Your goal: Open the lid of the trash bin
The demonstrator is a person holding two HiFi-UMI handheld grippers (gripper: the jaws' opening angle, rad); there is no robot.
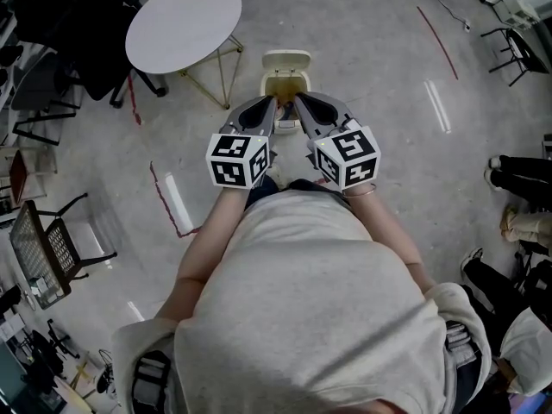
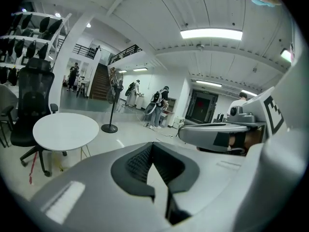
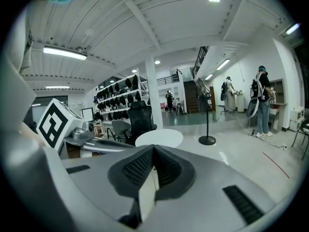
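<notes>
- The left gripper [image 2: 153, 148] has its jaws pressed together with nothing between them, and the right gripper [image 3: 153, 152] is the same, empty.
- Both are held level, side by side, noses toward the trash bin [image 1: 284, 89], probably lining up.
- The bin stands on the floor [image 1: 379, 171] just ahead. Its lid [image 1: 285, 59] looks tipped up, the inside is brownish, and I can't make out the contents.

A small cream-coloured trash bin [image 1: 283, 86] stands upright in the upper middle of the head view, seen from steeply above. Its rounded-rectangular lid [image 1: 286, 59] is open and tipped back at the far side, baring a yellowish-brown inside. The bin's near edge is hidden.
</notes>
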